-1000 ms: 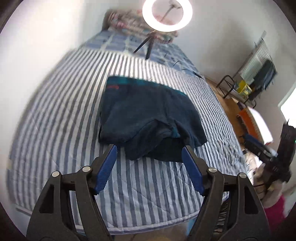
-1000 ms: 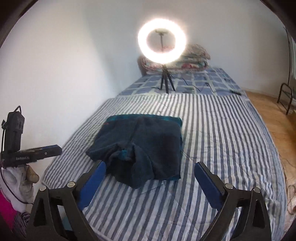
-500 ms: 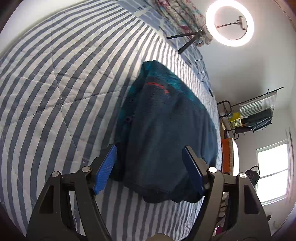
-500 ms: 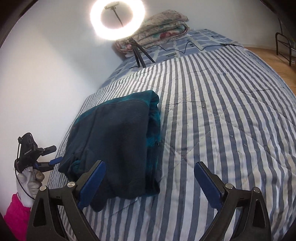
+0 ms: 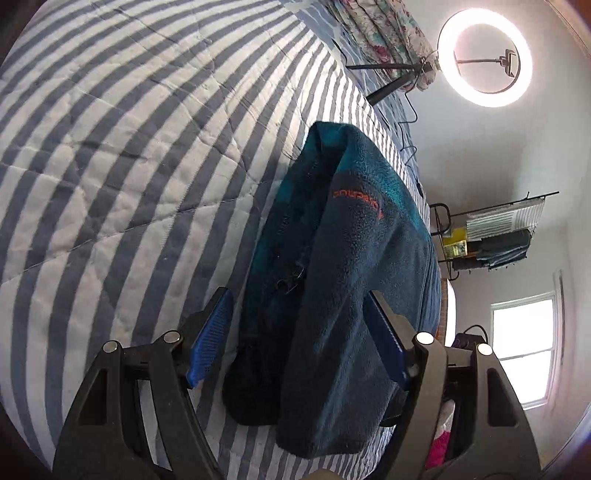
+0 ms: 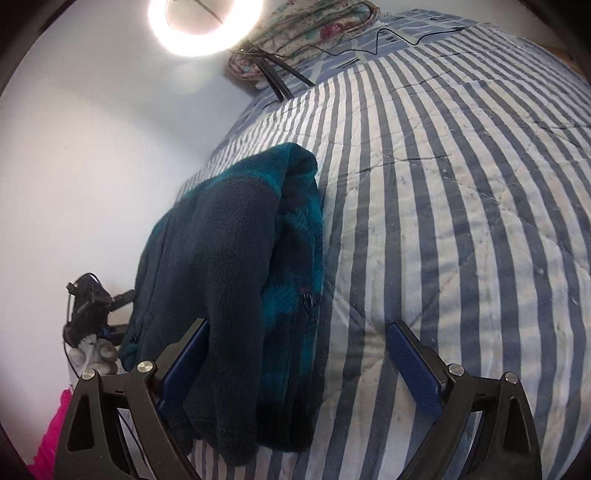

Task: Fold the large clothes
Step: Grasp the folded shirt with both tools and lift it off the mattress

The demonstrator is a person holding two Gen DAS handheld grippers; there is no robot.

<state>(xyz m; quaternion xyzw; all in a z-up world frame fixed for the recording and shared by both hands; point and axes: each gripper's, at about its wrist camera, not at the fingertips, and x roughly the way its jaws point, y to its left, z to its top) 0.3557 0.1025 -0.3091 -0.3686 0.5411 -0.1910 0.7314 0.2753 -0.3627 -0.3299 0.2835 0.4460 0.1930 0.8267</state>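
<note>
While both grippers are pointing down at the bed, these lines are telling the scene.

Fleece jacket: a dark blue and teal fleece jacket [image 5: 343, 280] is lying folded on the striped quilt [image 5: 122, 155], close to the near edge of the bed and toward one side edge of it. An orange logo [image 5: 357, 200] is showing on its upper layer.

Left gripper: the left gripper [image 5: 299, 336] is standing wide. Its two blue pads are lying on either side of the near end of the jacket, and I cannot tell if the pad [image 5: 384, 343] on the right of the view is touching the cloth. The other pad [image 5: 210, 339] is staying apart from it, over the quilt.

Right gripper: the right gripper [image 6: 299, 369] is also standing wide. One pad [image 6: 184, 365] is sitting just beside a dark sleeve [image 6: 229, 295] of the jacket, and the other pad [image 6: 413, 369] is hanging over the bare quilt.

Far end of the bed: a lit ring light [image 5: 484, 58] is standing on a tripod, with a folded flowered blanket [image 6: 314, 33] behind it.

Beside the bed: a rack with clothes [image 5: 495, 236] and a bright window [image 5: 522, 343] are showing in the left view.
</note>
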